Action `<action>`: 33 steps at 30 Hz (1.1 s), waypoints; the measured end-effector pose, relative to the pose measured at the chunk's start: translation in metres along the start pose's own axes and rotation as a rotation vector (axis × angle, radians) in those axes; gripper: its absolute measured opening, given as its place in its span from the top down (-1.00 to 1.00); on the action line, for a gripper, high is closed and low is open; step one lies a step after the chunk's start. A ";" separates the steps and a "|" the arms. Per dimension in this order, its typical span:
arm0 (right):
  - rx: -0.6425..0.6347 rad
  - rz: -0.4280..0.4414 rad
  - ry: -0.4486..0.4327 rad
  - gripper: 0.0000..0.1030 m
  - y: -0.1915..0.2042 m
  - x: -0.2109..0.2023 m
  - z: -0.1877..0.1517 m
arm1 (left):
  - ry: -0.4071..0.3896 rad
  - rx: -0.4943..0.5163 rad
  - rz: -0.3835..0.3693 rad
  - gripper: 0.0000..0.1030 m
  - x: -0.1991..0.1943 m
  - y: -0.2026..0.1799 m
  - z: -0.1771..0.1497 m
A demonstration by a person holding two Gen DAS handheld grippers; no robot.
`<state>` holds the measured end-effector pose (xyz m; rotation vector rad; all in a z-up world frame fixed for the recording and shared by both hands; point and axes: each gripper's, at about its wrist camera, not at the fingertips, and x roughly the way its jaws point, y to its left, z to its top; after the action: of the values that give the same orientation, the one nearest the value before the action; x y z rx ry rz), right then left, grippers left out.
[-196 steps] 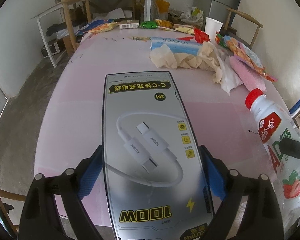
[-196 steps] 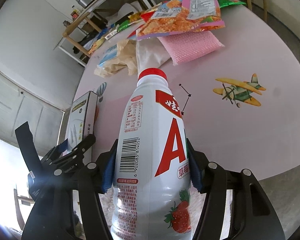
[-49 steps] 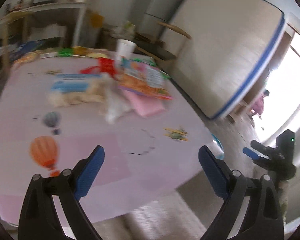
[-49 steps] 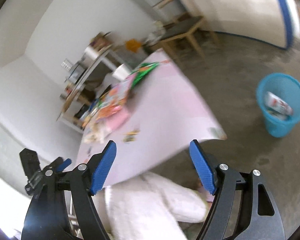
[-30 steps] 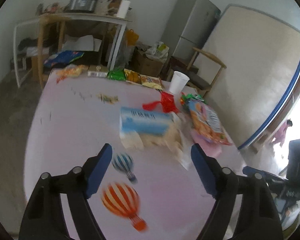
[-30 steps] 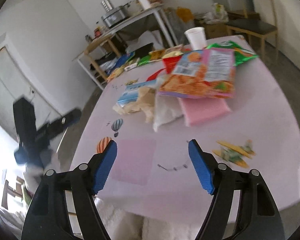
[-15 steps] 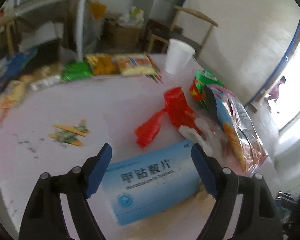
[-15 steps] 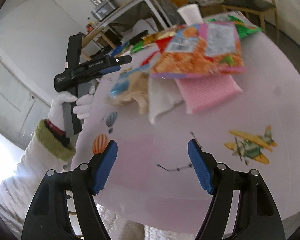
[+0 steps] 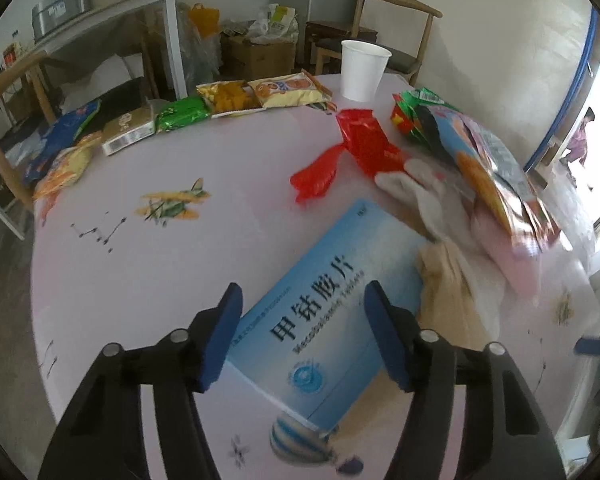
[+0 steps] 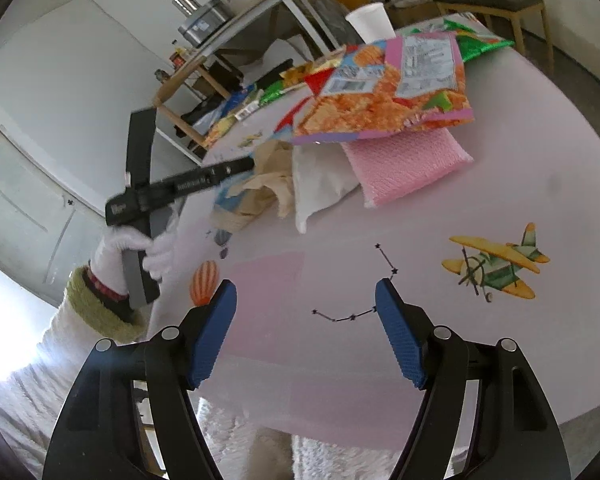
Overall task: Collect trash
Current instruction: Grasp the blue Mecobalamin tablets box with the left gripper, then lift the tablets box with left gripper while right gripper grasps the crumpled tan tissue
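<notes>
With its jaws closing, the left gripper (image 9: pixel 302 332) straddled the blue box (image 9: pixel 332 304) on the near table (image 9: pixel 140 264), pads apparently not yet pressing; the right gripper (image 10: pixel 304 332) hung spread and empty, so the pinch likely needed finishing.

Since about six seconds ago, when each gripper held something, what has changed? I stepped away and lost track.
Both loads are gone: the left gripper no longer holds the cable box, the right gripper no longer holds the bottle. The left has swung down over the blue medicine box, its jaws closing around it but not yet pressing. The right hangs open over bare table. The snack bags and paper cup lie as before.
</notes>
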<state>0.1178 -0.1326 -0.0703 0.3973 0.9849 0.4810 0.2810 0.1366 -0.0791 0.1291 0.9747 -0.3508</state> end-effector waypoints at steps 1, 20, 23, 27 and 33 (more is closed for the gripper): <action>0.000 0.003 -0.004 -0.34 0.001 -0.003 -0.001 | 0.001 0.003 0.014 -0.09 -0.005 -0.002 -0.005; 0.024 -0.008 -0.010 -0.34 -0.009 -0.011 -0.014 | 0.117 0.084 0.057 -0.50 0.001 -0.029 -0.009; 0.021 -0.007 -0.014 -0.34 -0.011 -0.013 -0.015 | 0.115 0.034 0.035 -0.47 0.004 -0.020 -0.008; 0.023 -0.002 -0.013 -0.34 -0.014 -0.015 -0.015 | 0.101 -0.011 0.035 -0.46 -0.004 -0.010 -0.018; 0.006 0.007 -0.004 -0.34 -0.011 -0.014 -0.016 | 0.059 -0.190 0.012 -0.46 -0.032 0.030 -0.050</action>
<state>0.0999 -0.1480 -0.0744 0.4068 0.9820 0.4837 0.2356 0.1853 -0.0820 -0.0277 1.0601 -0.2432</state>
